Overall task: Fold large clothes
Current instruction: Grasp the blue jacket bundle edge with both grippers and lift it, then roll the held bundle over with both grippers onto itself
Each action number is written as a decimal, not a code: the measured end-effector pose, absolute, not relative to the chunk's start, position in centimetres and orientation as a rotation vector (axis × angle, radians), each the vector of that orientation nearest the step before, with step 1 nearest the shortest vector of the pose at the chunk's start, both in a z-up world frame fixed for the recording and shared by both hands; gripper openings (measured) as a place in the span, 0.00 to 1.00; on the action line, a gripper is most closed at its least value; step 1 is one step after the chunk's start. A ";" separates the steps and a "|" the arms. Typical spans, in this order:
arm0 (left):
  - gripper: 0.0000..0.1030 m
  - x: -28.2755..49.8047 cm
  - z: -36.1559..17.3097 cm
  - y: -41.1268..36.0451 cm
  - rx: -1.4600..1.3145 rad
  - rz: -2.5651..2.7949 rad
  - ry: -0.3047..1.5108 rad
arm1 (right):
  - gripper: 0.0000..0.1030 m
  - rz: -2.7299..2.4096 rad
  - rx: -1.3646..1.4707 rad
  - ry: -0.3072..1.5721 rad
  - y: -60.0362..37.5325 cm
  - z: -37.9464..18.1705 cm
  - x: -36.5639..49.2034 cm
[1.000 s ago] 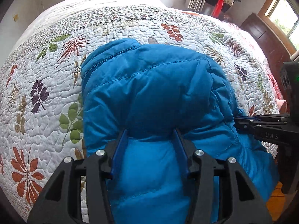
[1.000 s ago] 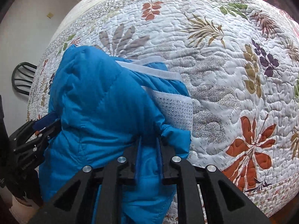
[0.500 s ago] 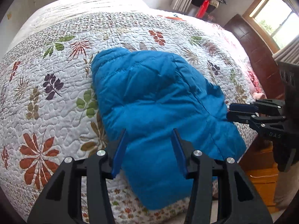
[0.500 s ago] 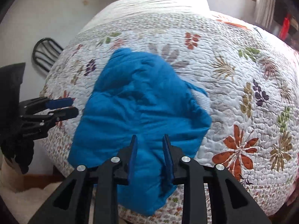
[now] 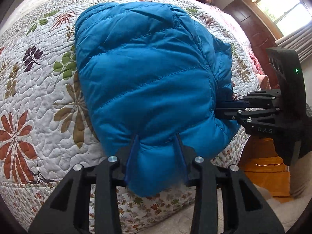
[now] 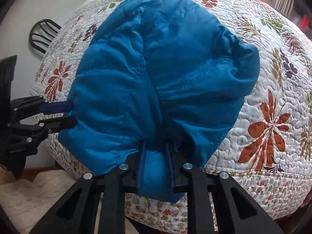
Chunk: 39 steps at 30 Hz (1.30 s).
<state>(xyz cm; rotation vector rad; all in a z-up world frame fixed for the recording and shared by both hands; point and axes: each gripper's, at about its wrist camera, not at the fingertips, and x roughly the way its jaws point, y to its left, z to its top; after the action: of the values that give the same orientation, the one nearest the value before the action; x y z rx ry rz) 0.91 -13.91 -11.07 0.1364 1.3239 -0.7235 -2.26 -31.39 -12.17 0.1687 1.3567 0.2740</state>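
A blue padded jacket (image 5: 148, 74) lies folded on the floral quilt of the bed (image 5: 39, 89), its near end hanging over the bed's front edge. My left gripper (image 5: 157, 138) is shut on the jacket's near left corner. My right gripper (image 6: 156, 146) is shut on the jacket (image 6: 159, 74) at its near right corner. Each gripper also shows side-on in the other's view: the right one (image 5: 220, 110) and the left one (image 6: 70, 113), both pressed into the jacket's sides.
The quilted bed (image 6: 273, 101) fills both views. A dark wooden cabinet (image 5: 251, 29) and a window stand at the right. A black chair (image 6: 43, 35) stands by the wall at the left. Wooden floor and a pale rug (image 6: 39, 191) lie below the bed's edge.
Half a second ago both grippers were open and drawn back from the jacket. Now both have moved in and closed on its near edge.
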 end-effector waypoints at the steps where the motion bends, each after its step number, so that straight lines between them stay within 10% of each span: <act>1: 0.34 1.0 -11.5 -14.0 0.139 -0.723 1.327 | 0.18 0.266 0.160 1.352 -31.1 -12.5 -2.2; 16: 0.31 1.5 -12.3 -14.3 0.095 -0.698 1.324 | 0.20 0.278 0.265 1.297 -33.0 -13.0 -3.0; 18: 0.34 2.0 -10.9 -12.8 0.041 -0.684 1.304 | 0.24 0.290 0.292 1.258 -34.0 -11.2 -3.5; 22: 0.65 3.4 -8.9 -9.0 -0.088 -0.637 1.236 | 0.78 0.282 0.392 1.115 -37.6 -6.8 -5.2; 39: 0.78 9.2 -17.3 -6.9 -0.503 -0.754 1.371 | 0.87 0.436 0.888 1.147 -45.8 -17.7 -1.2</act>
<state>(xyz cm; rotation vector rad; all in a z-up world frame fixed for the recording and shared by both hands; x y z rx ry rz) 9.23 -6.87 -17.34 -0.5027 1.3714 -0.7536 -1.24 -45.75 -17.71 0.8876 1.1467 0.4356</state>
